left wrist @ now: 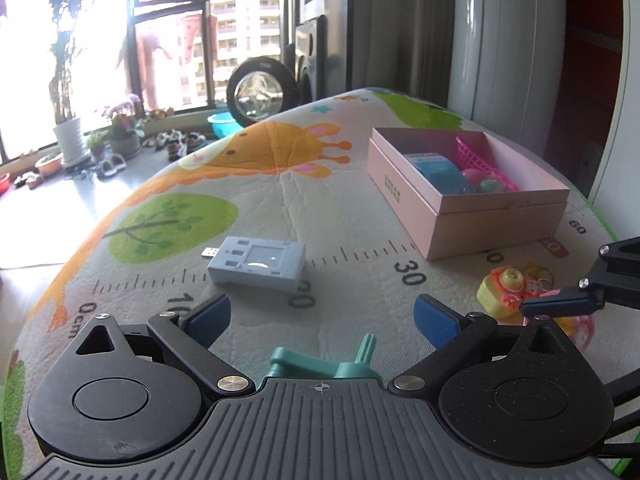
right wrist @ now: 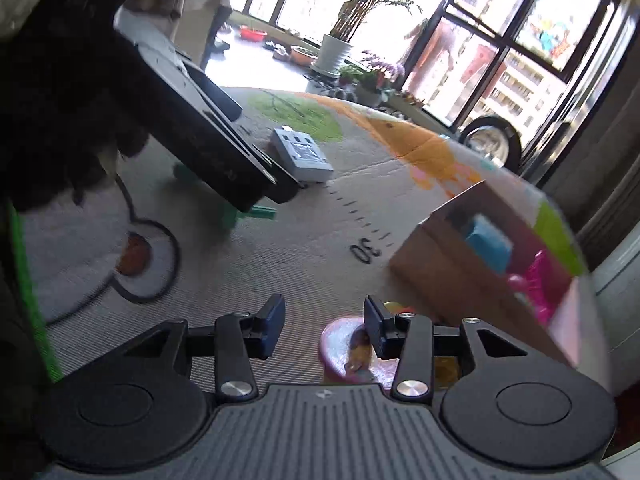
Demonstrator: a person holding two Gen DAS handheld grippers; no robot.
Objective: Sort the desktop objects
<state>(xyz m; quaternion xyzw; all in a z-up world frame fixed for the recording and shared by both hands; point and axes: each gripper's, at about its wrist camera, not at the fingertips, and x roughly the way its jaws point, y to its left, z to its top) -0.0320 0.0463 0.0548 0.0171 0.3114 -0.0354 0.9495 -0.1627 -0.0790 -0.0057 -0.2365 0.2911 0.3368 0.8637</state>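
My left gripper hangs open over the printed mat, nothing between its blue pads. A green plastic toy lies just under its base. A light blue device rests ahead on the ruler print. At the right, a yellow and orange toy and a pink round piece lie by the pink box. My right gripper stands partly open above the mat. The pink round piece lies under its right finger, not clamped. The view is blurred.
The pink box holds a blue packet and a pink basket. The left gripper's dark body fills the upper left of the right wrist view. The mat's far and left edges drop to the floor with plant pots.
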